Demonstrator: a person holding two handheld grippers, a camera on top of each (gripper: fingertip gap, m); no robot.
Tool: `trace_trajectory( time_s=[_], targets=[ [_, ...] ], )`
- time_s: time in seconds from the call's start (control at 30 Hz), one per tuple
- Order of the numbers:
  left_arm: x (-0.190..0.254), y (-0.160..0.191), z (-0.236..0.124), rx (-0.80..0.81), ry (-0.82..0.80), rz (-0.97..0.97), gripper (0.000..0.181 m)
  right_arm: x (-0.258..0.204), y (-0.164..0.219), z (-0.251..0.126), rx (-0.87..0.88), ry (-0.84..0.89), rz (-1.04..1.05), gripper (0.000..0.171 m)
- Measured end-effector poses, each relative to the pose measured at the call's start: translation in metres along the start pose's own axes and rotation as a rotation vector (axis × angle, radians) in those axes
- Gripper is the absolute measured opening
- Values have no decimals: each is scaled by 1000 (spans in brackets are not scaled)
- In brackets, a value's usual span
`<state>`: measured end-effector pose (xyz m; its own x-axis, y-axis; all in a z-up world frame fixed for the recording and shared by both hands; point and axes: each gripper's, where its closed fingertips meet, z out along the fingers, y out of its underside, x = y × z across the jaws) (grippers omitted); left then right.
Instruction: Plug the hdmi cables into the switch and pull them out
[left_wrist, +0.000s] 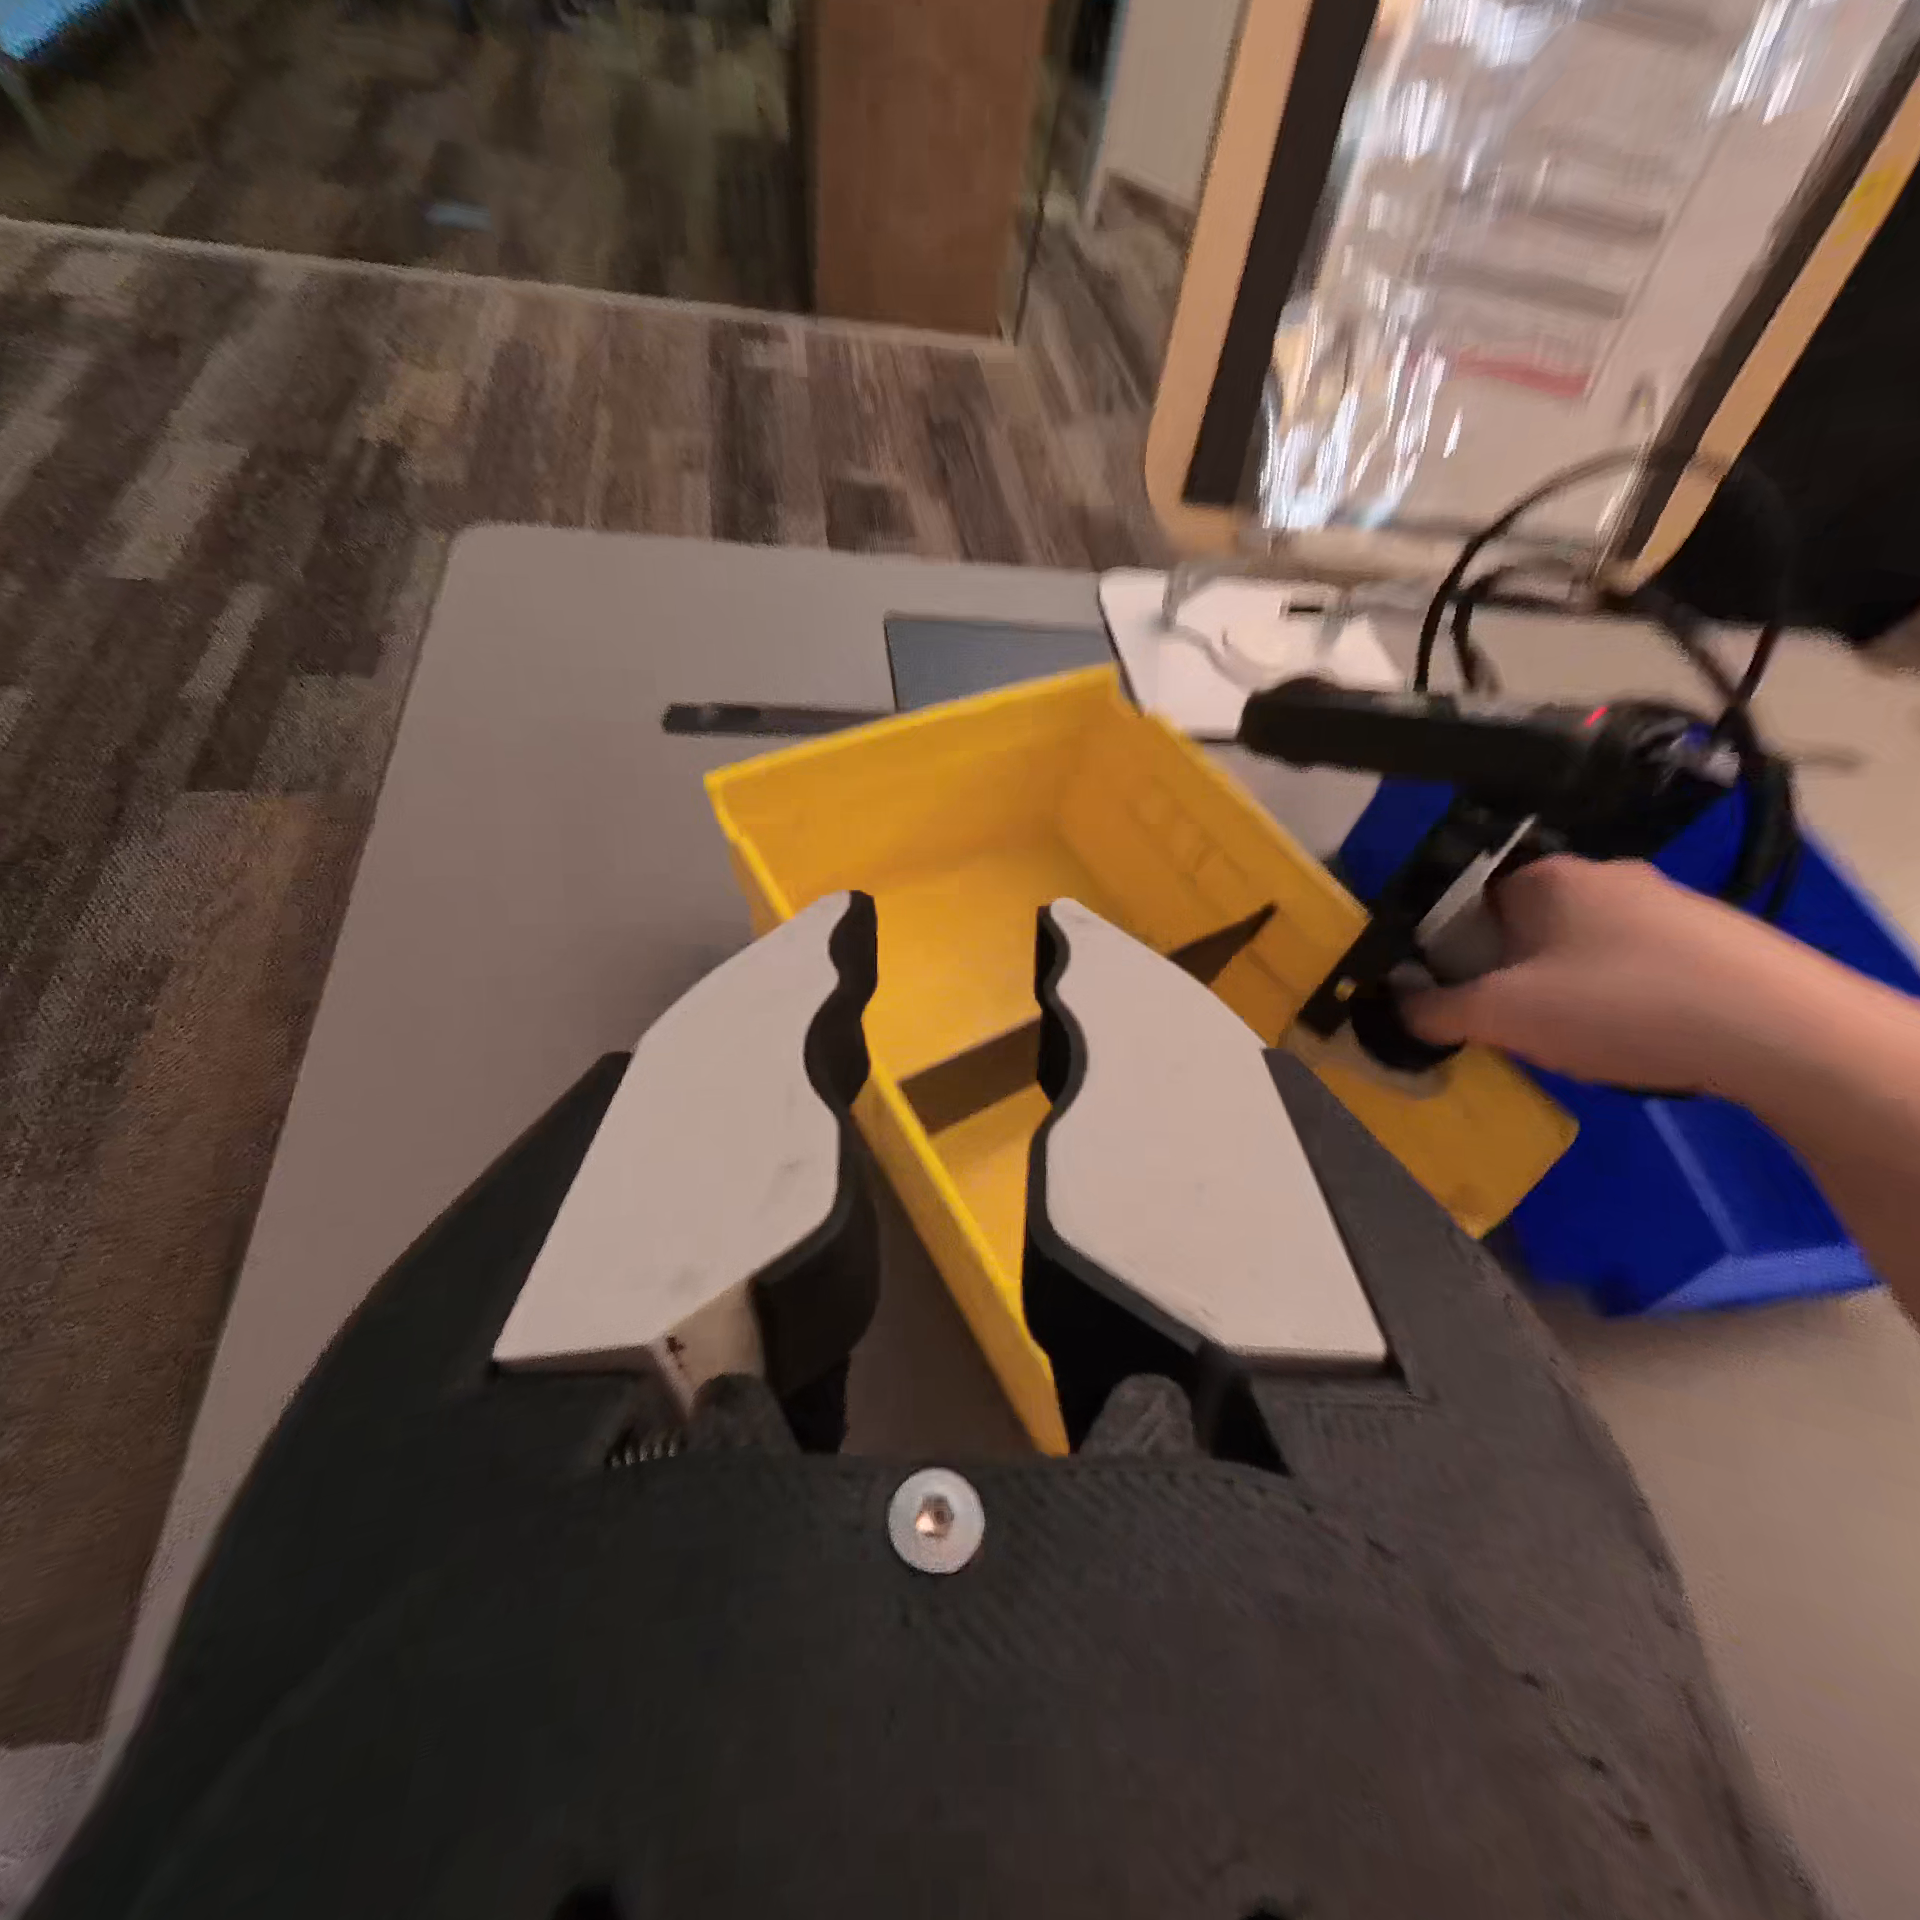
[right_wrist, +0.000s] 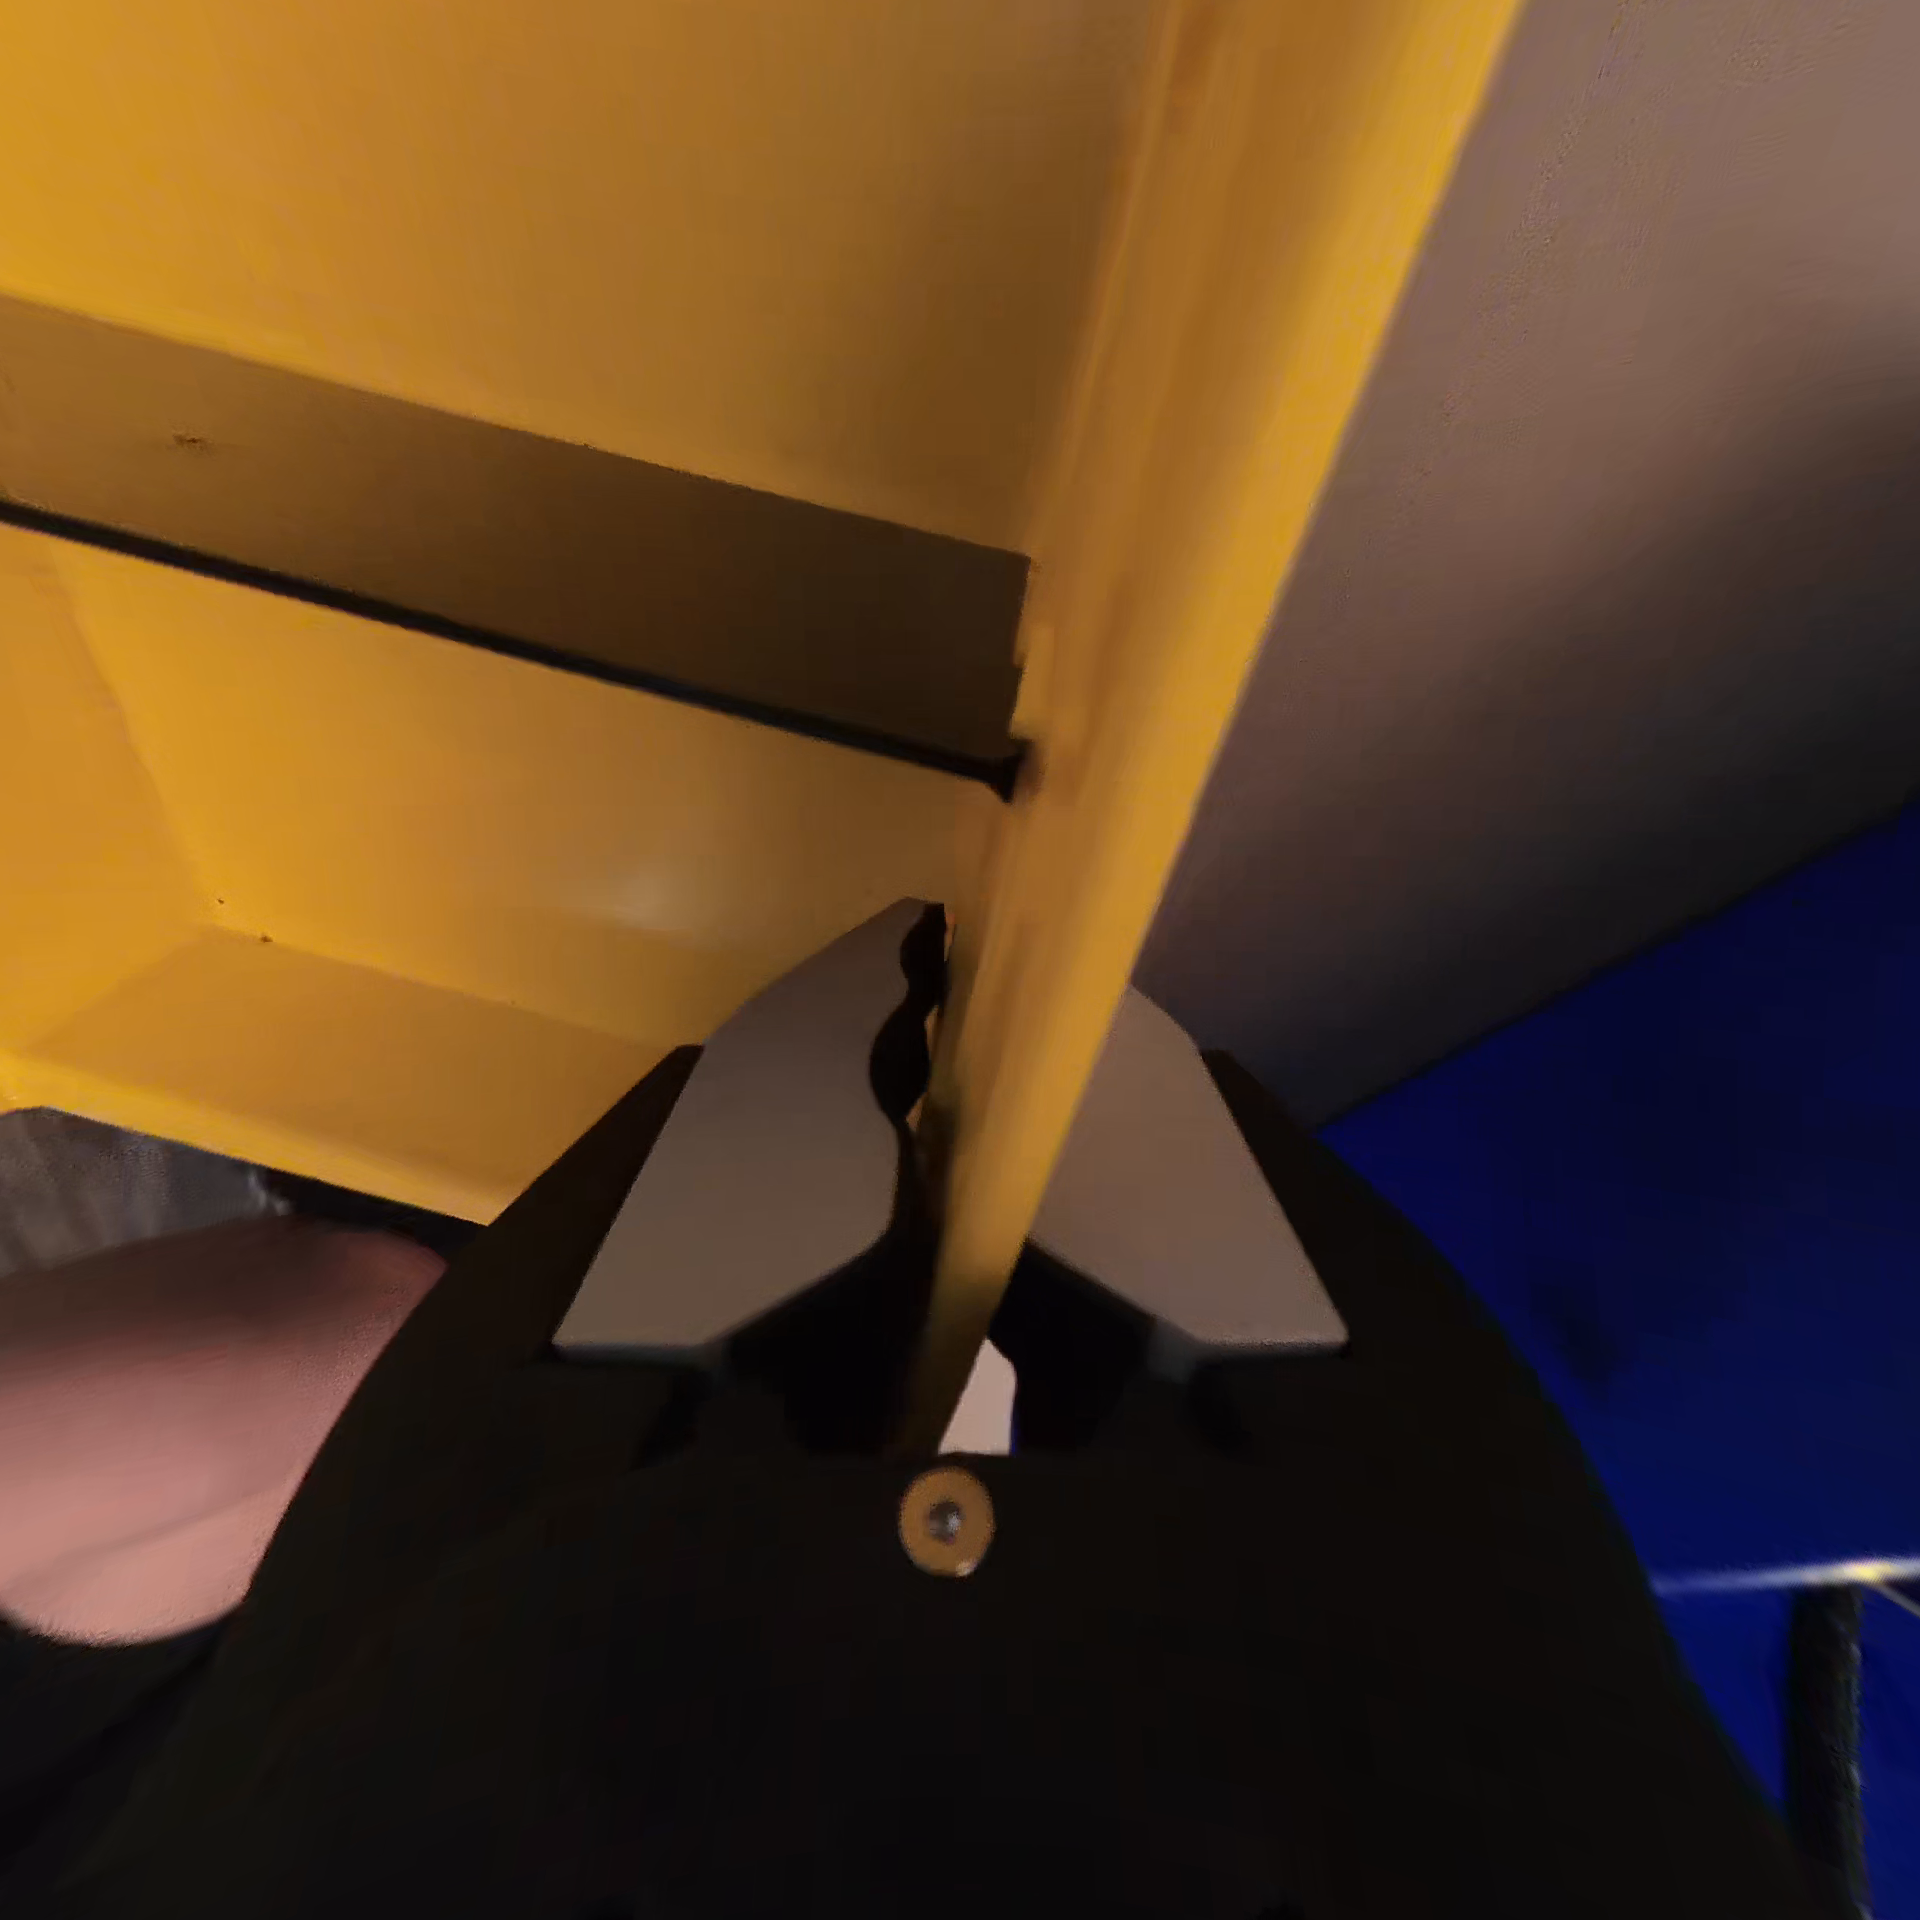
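Currently, right gripper (right_wrist: 971, 1049): clamped on side wall of yellow bin (right_wrist: 623, 260), one finger inside, one outside.
left gripper (left_wrist: 956, 914): fingers apart, empty, hovering over the bin's near corner (left_wrist: 935, 831).
bin: on grey table (left_wrist: 540, 727), touching blue bin (left_wrist: 1704, 1195); looks empty.
handling: likely light, stiff, thin-walled; pinch the rim.
hdmi cables/switch: not identifiable in either view.

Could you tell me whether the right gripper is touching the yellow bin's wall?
Touching: in the right wrist view, the right gripper has the yellow bin wall clamped between its fingers.
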<state>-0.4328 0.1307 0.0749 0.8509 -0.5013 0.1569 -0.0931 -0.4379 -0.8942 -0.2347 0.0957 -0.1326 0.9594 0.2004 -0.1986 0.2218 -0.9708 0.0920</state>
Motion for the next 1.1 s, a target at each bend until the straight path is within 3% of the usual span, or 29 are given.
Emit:
trace_trajectory(
  time_s=[0.1, 0.2, 0.3, 0.4, 0.53, 0.67, 0.77, 0.87, 1.1],
  targets=[
    [1, -31, -39, 200, -9, -114, 31, -24, 1, -24, -66, -32, -54, 4],
    [-2, -63, -107, 508, -66, -227, 55, -44, -10, -74, -17, -32, -127, 4],
    [5, -74, -174, 741, -79, -257, 75, -60, -11, -156, 75, -56, -213, 4],
    [28, -75, -205, 828, 7, -224, 76, -55, 5, -262, 215, -95, -263, 4],
    [72, -75, -171, 674, 201, -145, 75, -7, 67, -384, 398, -200, -222, 4],
    [139, -54, -67, 268, 453, -29, 78, 86, 139, -437, 554, -177, -76, 4],
    [193, -6, 23, -114, 622, 7, 84, 181, 195, -435, 609, -65, 123, 4],
    [234, 43, 89, -374, 665, 25, 80, 271, 252, -398, 595, 34, 307, 5],
    [275, 128, 151, -656, 535, 209, 72, 395, 349, -231, 406, -25, 583, 5]
  ],
)
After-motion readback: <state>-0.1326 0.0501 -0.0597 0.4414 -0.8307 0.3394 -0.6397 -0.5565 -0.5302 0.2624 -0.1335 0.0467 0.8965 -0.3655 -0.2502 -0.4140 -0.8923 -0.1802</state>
